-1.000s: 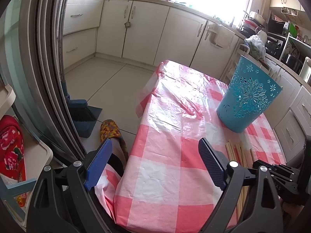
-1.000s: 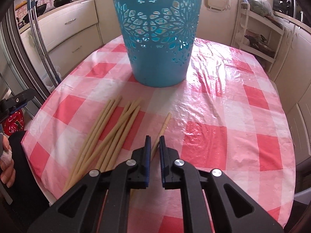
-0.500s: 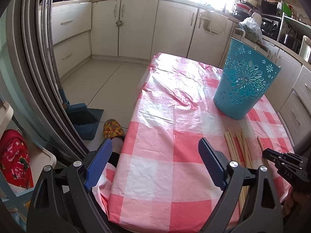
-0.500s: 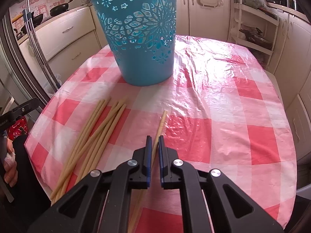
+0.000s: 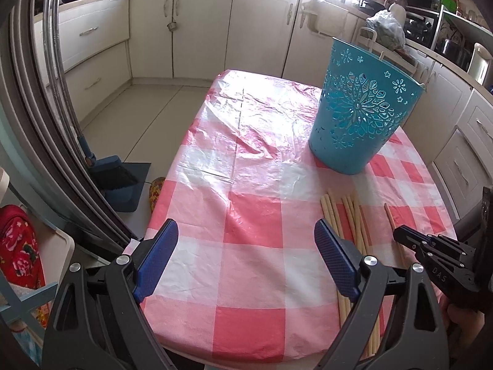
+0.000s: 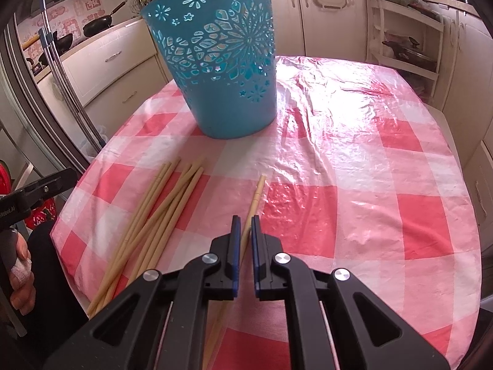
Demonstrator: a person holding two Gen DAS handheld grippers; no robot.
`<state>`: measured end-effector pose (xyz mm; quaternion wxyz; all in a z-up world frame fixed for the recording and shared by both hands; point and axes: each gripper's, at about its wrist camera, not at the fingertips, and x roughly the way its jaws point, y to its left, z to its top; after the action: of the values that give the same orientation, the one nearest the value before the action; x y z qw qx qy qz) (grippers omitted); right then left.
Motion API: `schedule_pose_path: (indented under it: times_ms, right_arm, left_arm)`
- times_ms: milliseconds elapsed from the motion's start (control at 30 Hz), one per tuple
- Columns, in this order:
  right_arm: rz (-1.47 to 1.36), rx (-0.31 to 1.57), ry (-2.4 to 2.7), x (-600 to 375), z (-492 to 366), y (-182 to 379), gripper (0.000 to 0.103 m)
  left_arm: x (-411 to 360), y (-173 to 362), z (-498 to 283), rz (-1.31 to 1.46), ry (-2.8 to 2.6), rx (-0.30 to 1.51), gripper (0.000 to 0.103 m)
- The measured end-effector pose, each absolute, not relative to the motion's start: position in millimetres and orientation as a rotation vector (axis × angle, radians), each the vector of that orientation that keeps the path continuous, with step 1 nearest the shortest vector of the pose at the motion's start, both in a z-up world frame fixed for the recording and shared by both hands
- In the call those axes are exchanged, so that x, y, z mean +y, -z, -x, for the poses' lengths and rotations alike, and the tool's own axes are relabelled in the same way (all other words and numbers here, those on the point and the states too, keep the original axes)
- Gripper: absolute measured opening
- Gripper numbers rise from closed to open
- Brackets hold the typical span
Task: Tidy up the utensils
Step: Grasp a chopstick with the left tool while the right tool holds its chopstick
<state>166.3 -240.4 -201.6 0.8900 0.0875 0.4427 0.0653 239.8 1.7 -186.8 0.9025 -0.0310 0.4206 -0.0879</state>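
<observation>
A teal cut-out basket (image 5: 360, 117) (image 6: 222, 71) stands upright on the pink checked tablecloth (image 5: 252, 160). In front of it lies a loose bundle of several pale wooden chopsticks (image 5: 348, 215) (image 6: 160, 212). One single chopstick (image 6: 257, 191) (image 5: 389, 219) lies apart to their right. My right gripper (image 6: 243, 225) is shut on this single chopstick, which runs between the blue pads and out behind them. My left gripper (image 5: 246, 228) stands wide open over the near left part of the table, with nothing between its fingers; its right finger is just left of the bundle.
Cream kitchen cabinets (image 5: 200, 27) ring the table. A broom and dustpan (image 5: 117, 182) and a slipper (image 5: 155, 189) lie on the floor to the left. A white shelf rack (image 6: 406, 30) stands behind the table. A person's hand (image 6: 21, 277) shows at the left edge.
The left gripper has slid to the right over the table, still open, so the basket and chopsticks sit more in view. The right gripper stays shut on the single chopstick and has shifted slightly.
</observation>
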Motion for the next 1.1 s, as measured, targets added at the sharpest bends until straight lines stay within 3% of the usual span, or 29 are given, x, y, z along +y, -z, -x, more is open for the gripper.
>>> schedule_pose_path:
  times_ms: [800,1100]
  right_arm:
    - [-0.194,0.92,-0.147,-245.3,-166.9,200.2,0.007]
    - [-0.206,0.918,-0.156,-246.2,-168.0,201.9,0.008]
  left_arm:
    - [-14.3,198.3,-246.5,0.003,0.206,0.959,0.086]
    - [-52.6,212.5,-265.2,-0.042,0.267,0.993,0.085]
